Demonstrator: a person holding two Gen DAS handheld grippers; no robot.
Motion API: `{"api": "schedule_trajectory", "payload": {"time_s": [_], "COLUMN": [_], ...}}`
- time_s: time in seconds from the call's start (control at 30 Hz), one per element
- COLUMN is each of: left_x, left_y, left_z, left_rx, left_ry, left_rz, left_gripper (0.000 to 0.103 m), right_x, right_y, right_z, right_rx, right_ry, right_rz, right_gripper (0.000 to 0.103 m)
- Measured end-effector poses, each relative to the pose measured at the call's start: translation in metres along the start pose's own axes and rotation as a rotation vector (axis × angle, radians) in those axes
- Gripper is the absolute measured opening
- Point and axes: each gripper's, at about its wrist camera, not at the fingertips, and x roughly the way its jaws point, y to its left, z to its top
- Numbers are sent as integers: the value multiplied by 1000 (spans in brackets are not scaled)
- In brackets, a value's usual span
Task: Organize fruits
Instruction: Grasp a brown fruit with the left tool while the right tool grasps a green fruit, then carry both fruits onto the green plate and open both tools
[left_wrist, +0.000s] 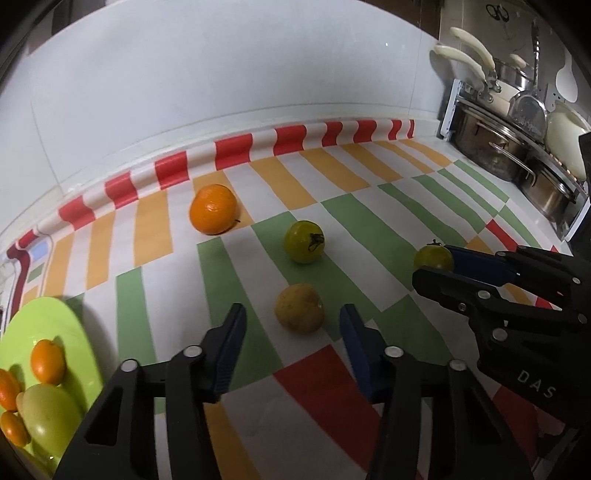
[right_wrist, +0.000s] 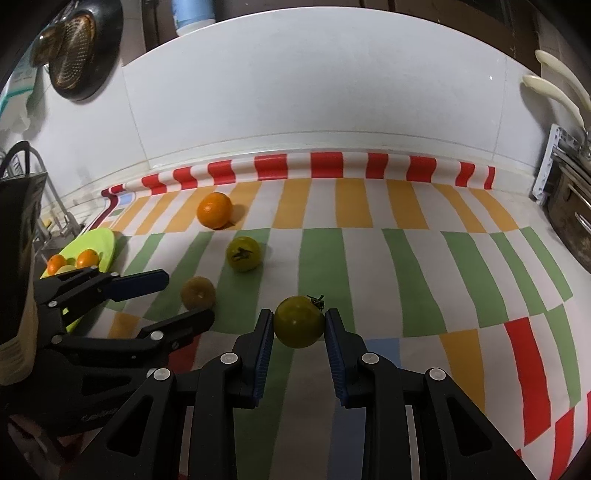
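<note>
My left gripper (left_wrist: 291, 317) is open, its blue pads on either side of a yellow-brown fruit (left_wrist: 299, 308) on the striped cloth, with a gap on both sides. In the right wrist view the same left gripper (right_wrist: 189, 298) straddles that fruit (right_wrist: 197, 293). My right gripper (right_wrist: 299, 323) is shut on a green-yellow tomato (right_wrist: 299, 320); it also shows at the right as the right gripper (left_wrist: 434, 264) with the tomato (left_wrist: 434, 256). An orange (left_wrist: 213, 209) and a second green tomato (left_wrist: 304, 241) lie further back. A green plate (left_wrist: 55, 317) at the left holds small oranges and a green fruit.
A white tiled wall rises behind the cloth's red-striped rolled edge (left_wrist: 236, 151). A rack of steel pots (left_wrist: 517, 155) stands at the right. At the left are a wire rack (right_wrist: 33, 173) and a hanging dark pan (right_wrist: 85, 48).
</note>
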Motion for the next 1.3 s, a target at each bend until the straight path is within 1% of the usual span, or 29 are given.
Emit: {"api": "schedule_trajectory", "payload": {"time_s": [0.07,0.17,0.2,0.27,0.6,0.9,1.3], "left_x": [4,9,10,11,-6,-47,-107], "left_y": [-1,-3,-3,-4,-1,5,25], "left_z": [2,4,5,6,2,-2,-22], "left_rx": [1,2,2,6,-12,-45,-110], "left_ry": [9,19,20,19,9,-41,-107], "left_rz": [-6,-19,-21,-21,-26,3,64], "left_gripper": [47,37,32,28,28,28,28], "right_x": [2,3,3,4,-1,-26,-67], "right_y": [-3,-5,-6,-7,-2,14,58], "right_z": [0,-1,-1,0,0,3,3], "right_rx": [6,11,13,16,7,-11,-69], "right_ry": [3,6,6,7,-4,-38,-94], "right_rz": [-3,-2,-2,2,9,27,76], "right_gripper": [29,29,29,29,29,29,29]}}
